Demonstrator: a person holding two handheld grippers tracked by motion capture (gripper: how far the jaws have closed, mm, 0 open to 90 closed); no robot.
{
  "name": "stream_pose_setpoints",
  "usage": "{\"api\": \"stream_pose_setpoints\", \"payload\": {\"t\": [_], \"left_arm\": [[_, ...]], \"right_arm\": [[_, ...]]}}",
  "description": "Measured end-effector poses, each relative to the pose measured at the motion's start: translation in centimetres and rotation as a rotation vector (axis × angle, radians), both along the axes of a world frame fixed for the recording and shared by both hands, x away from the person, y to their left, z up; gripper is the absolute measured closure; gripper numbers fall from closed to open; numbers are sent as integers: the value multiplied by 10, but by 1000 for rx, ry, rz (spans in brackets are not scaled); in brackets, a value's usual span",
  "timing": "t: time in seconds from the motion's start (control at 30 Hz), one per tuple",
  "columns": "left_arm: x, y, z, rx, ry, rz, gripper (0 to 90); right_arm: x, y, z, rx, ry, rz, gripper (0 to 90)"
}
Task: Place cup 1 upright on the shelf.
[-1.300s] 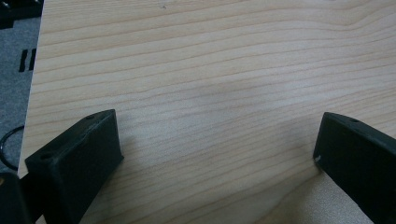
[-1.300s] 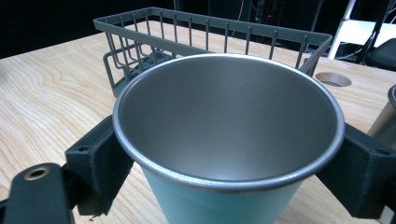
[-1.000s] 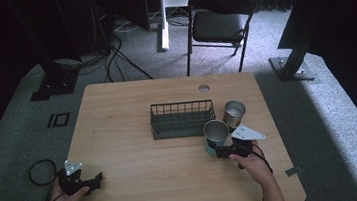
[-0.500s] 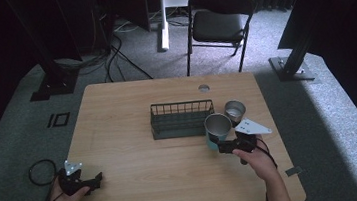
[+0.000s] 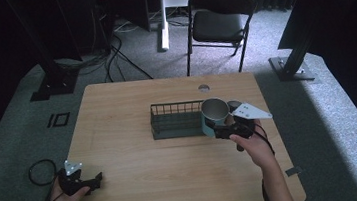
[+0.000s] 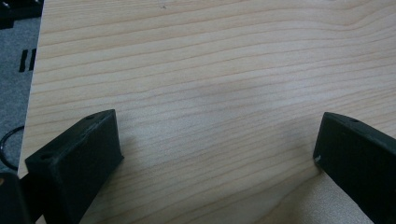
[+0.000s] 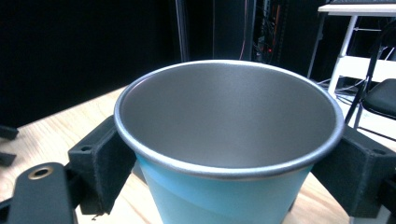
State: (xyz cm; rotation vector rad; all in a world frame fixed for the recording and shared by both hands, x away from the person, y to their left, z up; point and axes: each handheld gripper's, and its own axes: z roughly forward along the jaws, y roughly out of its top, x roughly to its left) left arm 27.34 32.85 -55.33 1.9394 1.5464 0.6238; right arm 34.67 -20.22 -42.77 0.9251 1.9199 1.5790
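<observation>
A teal cup with a bare metal inside is held off the table by my right gripper, which is shut on its sides just below the rim. In the right gripper view the cup sits between the two black jaws of the right gripper, its mouth open and empty. It hangs at the right end of a dark wire basket. A second metal cup stands behind it, mostly hidden. My left gripper rests open at the table's near left corner, and between its jaws is only bare wood.
The wooden table has a small round hole near its far edge. Beyond the table stand a black folding chair and stand bases on the grey carpet. A cable loop lies off the left edge.
My right gripper has lifted the teal cup and carried it away from me toward the basket's right end, where it now covers most of the second cup. The left gripper has stayed put.
</observation>
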Motion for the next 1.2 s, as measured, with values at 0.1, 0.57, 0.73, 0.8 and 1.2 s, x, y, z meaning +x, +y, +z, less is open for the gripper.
{"api": "stream_pose_setpoints", "payload": {"t": [0.1,0.57,0.73,0.8,1.2], "left_arm": [[0,0,0,0,0,0,13],[0,0,0,0,0,-1,13],[0,0,0,-1,0,0,13],[0,0,0,-1,0,0,13],[0,0,0,1,0,-1,13]], "right_arm": [[3,3,5,7,0,7,128],[25,30,27,17,-21,-4,128],[34,43,27,17,-17,-12,128],[37,48,26,15,-15,-15,128],[53,81,20,-9,-9,-14,128]]}}
